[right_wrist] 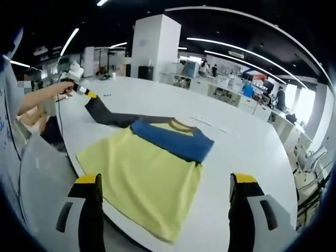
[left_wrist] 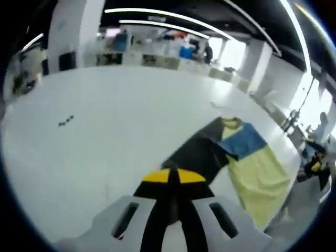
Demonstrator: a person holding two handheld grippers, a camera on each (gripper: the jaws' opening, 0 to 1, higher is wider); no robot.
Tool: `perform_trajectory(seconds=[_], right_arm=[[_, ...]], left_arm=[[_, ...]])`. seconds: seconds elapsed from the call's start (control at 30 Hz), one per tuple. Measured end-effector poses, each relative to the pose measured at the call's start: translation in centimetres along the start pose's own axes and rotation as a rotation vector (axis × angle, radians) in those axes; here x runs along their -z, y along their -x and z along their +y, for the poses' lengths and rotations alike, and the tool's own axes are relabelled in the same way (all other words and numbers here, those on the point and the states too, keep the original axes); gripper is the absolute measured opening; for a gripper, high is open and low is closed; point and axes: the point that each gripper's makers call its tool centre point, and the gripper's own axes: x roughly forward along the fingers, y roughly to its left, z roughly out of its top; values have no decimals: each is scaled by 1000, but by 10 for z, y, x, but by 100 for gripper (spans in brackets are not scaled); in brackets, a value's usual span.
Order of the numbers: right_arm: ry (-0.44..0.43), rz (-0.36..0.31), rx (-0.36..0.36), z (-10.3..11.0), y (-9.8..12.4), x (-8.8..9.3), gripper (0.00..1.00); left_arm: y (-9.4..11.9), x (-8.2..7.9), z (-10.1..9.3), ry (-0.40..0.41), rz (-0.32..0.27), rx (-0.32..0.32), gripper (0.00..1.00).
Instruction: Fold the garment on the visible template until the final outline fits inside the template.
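Table: a large white table (right_wrist: pixel 157 100) spreads across the middle of both views, its edge curving from 7 to 4 o'clock in the right gripper view.
Ceiling: dark, with long strip lights (right_wrist: pixel 231 44) running from 12 toward 3 o'clock.
Pillar: a broad white pillar (right_wrist: pixel 155 44) stands at 11 o'clock in the right gripper view; another white pillar (left_wrist: pixel 71 31) rises at 10 o'clock in the left gripper view.
Desks: rows of cluttered desks (right_wrist: pixel 226 84) lie beyond the table at 1 o'clock.
Windows: bright windows (left_wrist: pixel 315 100) glare at 3 o'clock in the left gripper view.
People: small figures (right_wrist: pixel 281 97) stand far off at 2 o'clock.
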Motion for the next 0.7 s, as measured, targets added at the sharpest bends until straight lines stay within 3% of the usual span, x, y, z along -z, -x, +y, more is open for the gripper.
perform_trajectory(seconds=[0.13, 0.4, 0.7], right_arm=[[-2, -6, -4, -1, 2, 1, 100], [2, -9, -22, -1, 3, 4, 100], [-4, -25, -30, -6, 8, 8, 100]], left_arm=[[8, -27, -22, 16, -59, 43, 0], [9, -74, -73, -64, -133, 110, 0], [-12, -101, -120, -90, -160, 180, 0]])
